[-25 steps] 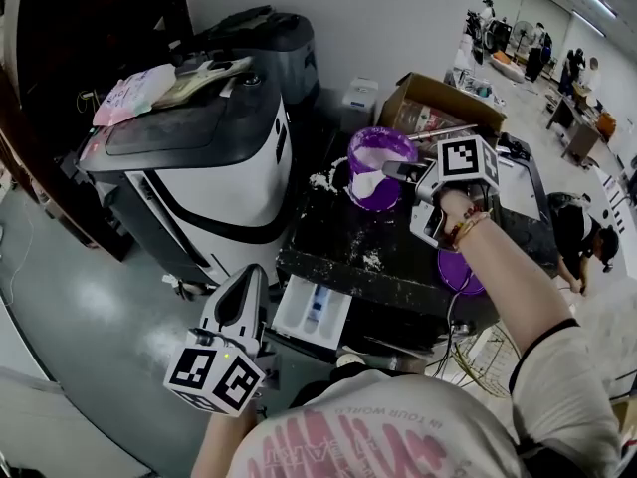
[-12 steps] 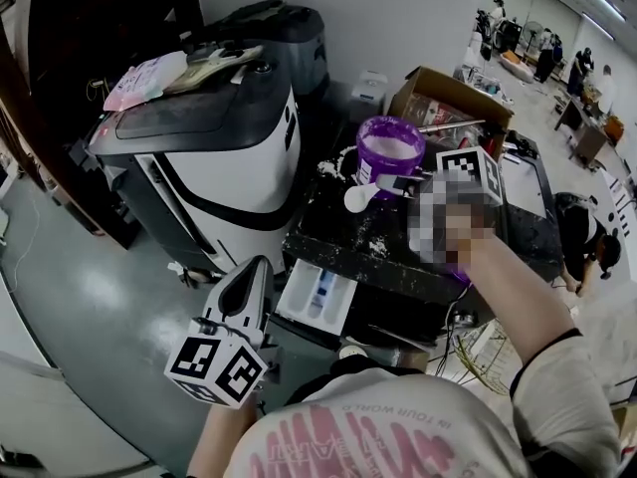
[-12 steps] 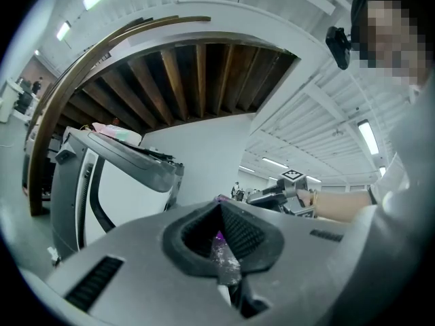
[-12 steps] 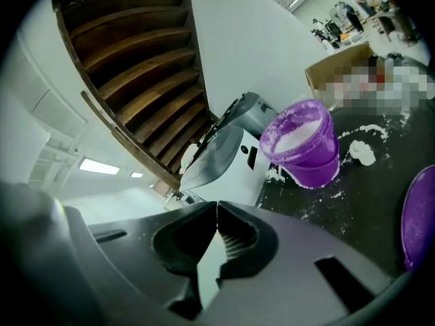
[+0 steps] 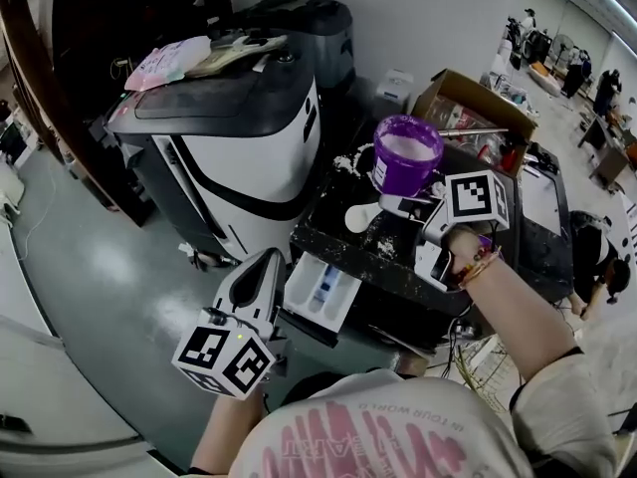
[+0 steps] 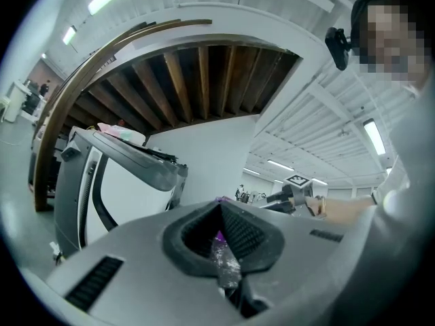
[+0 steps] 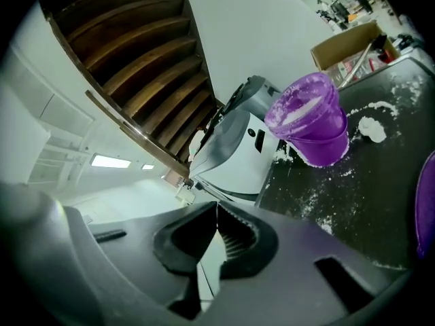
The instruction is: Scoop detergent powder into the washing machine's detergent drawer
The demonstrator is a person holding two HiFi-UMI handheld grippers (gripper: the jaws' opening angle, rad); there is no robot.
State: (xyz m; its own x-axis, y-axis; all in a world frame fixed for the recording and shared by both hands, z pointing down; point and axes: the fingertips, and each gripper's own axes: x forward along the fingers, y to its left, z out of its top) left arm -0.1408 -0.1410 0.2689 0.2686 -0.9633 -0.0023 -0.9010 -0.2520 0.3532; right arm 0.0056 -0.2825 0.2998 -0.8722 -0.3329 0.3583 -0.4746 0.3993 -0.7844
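My right gripper (image 5: 406,206) is shut on the handle of a white scoop (image 5: 361,217), whose bowl hangs over the black, powder-dusted washer top (image 5: 333,232). Just behind it stands the purple tub (image 5: 406,153) of white detergent powder, also in the right gripper view as the purple tub (image 7: 309,124). The detergent drawer (image 5: 320,293) is pulled open below the washer's front edge, left of and below the scoop. My left gripper (image 5: 267,264) is held low at the left with its jaws together and nothing gripped, its tip close to the drawer's left side. In its own view the left gripper (image 6: 221,214) points level.
A white and black machine (image 5: 239,147) with papers on its lid stands to the left. A cardboard box (image 5: 468,103) sits behind the tub. Spilled powder (image 7: 370,129) and a purple lid (image 7: 428,202) lie on the black top. People stand far back right.
My right gripper has carried the scoop away from the tub, forward and slightly down over the washer top toward the drawer side. The left gripper has stayed where it was.
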